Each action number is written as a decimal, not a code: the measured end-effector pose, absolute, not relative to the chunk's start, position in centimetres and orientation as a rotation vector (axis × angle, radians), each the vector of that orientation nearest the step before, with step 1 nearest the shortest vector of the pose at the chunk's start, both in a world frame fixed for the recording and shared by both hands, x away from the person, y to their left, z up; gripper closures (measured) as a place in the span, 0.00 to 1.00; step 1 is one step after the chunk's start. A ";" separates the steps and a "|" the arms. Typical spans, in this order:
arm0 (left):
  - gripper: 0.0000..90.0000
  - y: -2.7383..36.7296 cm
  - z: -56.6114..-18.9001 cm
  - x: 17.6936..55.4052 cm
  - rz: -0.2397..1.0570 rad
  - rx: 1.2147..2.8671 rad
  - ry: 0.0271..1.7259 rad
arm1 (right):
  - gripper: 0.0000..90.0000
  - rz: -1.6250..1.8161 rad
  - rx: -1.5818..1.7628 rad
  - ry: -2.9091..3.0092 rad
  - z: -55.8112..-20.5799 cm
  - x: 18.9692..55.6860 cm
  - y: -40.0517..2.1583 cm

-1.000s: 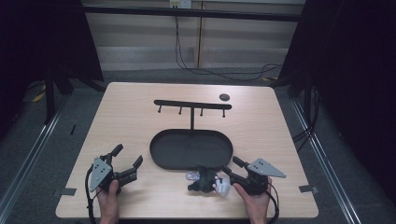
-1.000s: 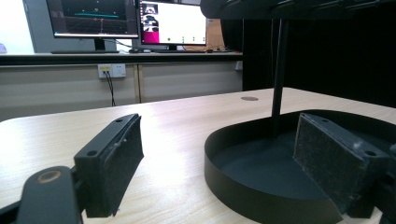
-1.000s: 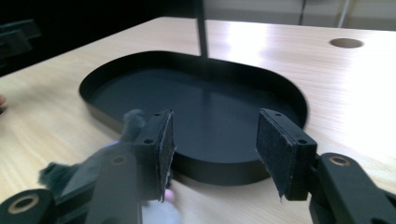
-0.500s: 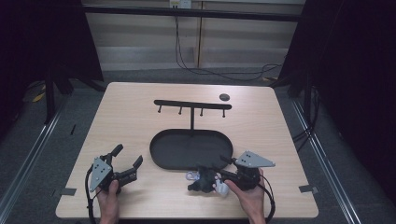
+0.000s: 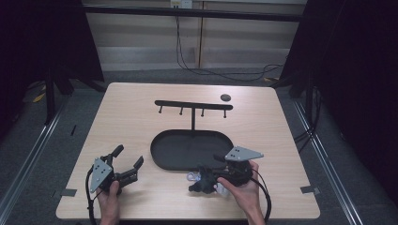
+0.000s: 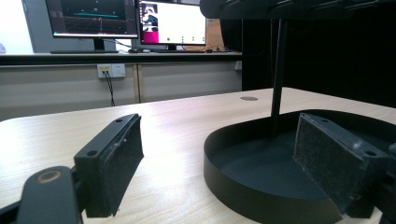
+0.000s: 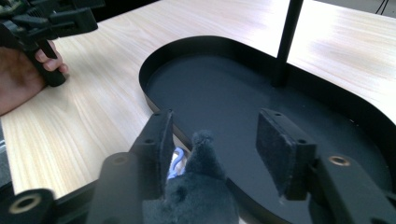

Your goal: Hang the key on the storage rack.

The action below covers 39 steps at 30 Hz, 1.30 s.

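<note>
The right gripper (image 7: 212, 154) has its jaws spread around a fuzzy dark toy (image 7: 198, 186), not squeezing it, just beside the black tray (image 5: 162, 154). I'd centre on the toy before closing. The left gripper (image 5: 126, 164) rests open and empty.

a lab: monitors (image 6: 130, 21) on a bench, dark curtains (image 5: 356, 70), floor rails (image 5: 28, 159)

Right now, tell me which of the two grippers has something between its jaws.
The right gripper: a dark fuzzy thing sits between its open jaws. The left gripper has open jaws with nothing between them.
</note>
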<state>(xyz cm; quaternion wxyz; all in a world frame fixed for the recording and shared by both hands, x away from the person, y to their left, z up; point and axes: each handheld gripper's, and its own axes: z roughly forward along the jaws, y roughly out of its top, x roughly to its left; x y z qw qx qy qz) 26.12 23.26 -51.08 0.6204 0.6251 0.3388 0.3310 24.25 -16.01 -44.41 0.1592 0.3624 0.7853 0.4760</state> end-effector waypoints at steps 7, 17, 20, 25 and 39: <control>0.17 23.3 -51.1 26.1 0.761 1.437 0.779 | 0.53 1.340 1.020 2.323 -44.5 24.9 -15.3; 0.17 23.3 -51.1 26.1 0.761 1.437 0.779 | 0.64 1.269 0.941 2.486 -43.8 25.6 -13.8; 0.17 23.3 -51.1 26.1 0.761 1.437 0.779 | 0.65 1.244 0.922 2.533 -43.6 25.9 -13.4; 0.17 23.3 -51.1 26.1 0.761 1.437 0.779 | 0.70 1.192 0.895 2.602 -43.4 26.5 -12.5; 0.17 23.3 -51.1 26.1 0.761 1.437 0.779 | 0.79 0.970 0.823 2.806 -44.0 28.0 -10.3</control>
